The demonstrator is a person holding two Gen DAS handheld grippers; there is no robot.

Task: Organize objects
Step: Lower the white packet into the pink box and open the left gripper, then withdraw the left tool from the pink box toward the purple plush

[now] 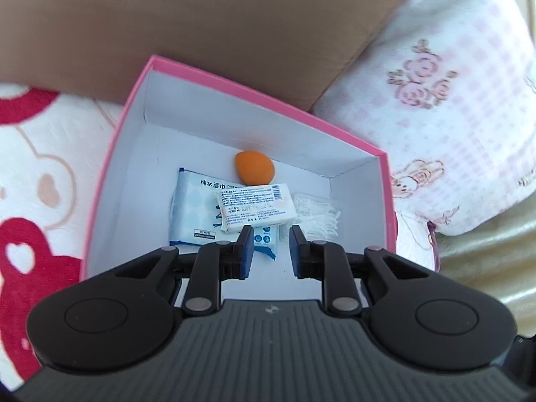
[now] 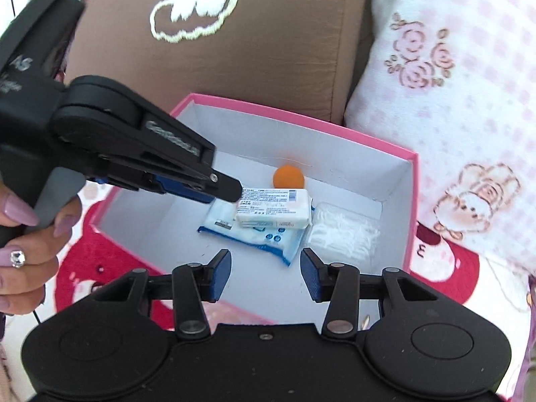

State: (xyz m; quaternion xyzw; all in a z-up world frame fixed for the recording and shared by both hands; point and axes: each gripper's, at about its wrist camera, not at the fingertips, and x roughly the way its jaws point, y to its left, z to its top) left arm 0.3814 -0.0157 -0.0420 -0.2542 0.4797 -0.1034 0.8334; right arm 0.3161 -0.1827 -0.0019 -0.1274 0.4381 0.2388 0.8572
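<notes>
A pink box (image 1: 134,100) with a white inside lies on the bedding. In it are an orange egg-shaped sponge (image 1: 254,169), a blue wet-wipe pack (image 1: 191,214), a white tissue pack (image 1: 256,207) lying across the wipes, and a clear bag of white picks (image 1: 318,214). My left gripper (image 1: 271,244) hovers over the box's near part, shut and holding nothing. In the right wrist view the left gripper (image 2: 231,192) hangs just left of the white tissue pack (image 2: 274,209). My right gripper (image 2: 266,273) is open and empty above the box's near edge (image 2: 134,251).
A brown cushion (image 2: 234,50) stands behind the box and a pink-checked pillow (image 2: 452,100) lies to its right. A red and white blanket (image 1: 33,167) is under and left of the box. A person's hand (image 2: 30,244) grips the left tool's handle.
</notes>
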